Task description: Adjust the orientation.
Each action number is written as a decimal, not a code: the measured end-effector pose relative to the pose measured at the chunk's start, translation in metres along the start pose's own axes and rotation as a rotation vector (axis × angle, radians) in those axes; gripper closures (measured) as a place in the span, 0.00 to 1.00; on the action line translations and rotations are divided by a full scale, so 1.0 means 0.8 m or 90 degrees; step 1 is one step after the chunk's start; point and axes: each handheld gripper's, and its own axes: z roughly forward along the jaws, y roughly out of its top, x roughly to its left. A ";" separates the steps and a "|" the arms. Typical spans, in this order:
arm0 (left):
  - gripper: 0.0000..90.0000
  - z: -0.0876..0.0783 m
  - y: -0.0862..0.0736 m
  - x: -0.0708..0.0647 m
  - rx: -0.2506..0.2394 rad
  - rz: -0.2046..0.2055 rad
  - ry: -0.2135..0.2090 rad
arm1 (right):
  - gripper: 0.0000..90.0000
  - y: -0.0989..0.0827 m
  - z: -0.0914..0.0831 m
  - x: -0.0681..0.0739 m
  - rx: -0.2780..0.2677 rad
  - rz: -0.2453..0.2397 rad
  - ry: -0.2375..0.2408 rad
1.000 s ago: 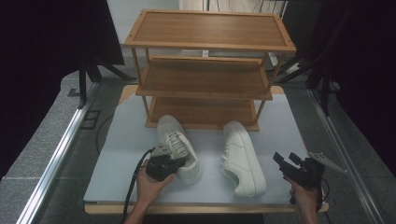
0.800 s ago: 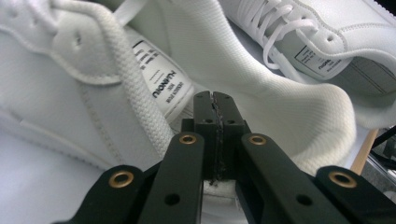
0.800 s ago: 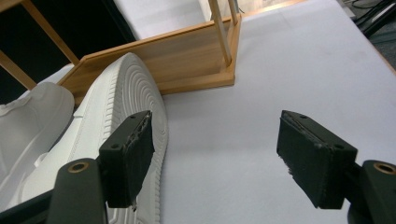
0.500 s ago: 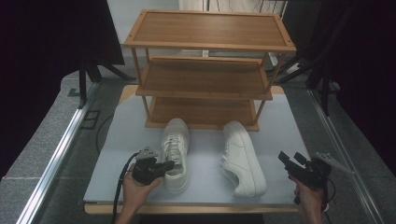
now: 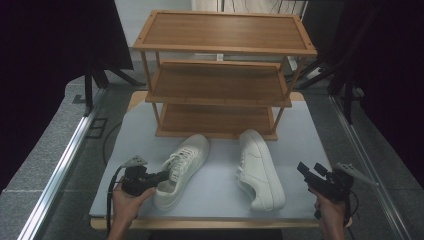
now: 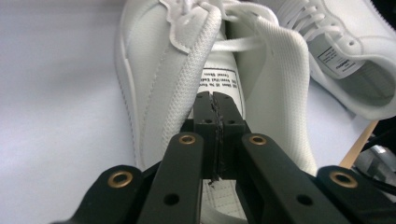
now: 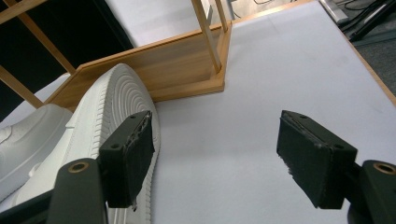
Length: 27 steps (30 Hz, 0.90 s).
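While left gripper [image 6: 215, 105] pinches white mesh sneaker [image 5: 181, 169] tongue, right gripper [image 7: 217, 156] spread.

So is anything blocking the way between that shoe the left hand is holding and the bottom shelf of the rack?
Nothing visible does. The left hand-held gripper is shut on the left sneaker, whose toe points at the bottom shelf of the wooden shoe rack. The table between them is bare; the other sneaker lies off to the side.
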 end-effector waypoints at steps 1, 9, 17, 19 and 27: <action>0.98 0.000 0.000 0.000 0.000 0.001 -0.003 | 0.31 0.000 0.000 0.000 0.001 0.000 0.000; 0.81 -0.004 0.005 -0.013 -0.038 0.017 -0.039 | 0.33 0.000 0.001 0.012 -0.008 -0.025 0.016; 0.59 -0.018 0.012 -0.023 -0.112 0.028 -0.096 | 0.40 0.009 -0.009 0.055 -0.026 -0.114 0.086; 0.57 -0.022 0.012 -0.024 -0.121 0.029 -0.092 | 0.41 0.009 -0.009 0.061 -0.025 -0.126 0.094; 0.48 -0.045 0.014 -0.016 -0.168 -0.001 -0.085 | 0.66 -0.009 -0.002 0.136 0.062 -0.243 0.225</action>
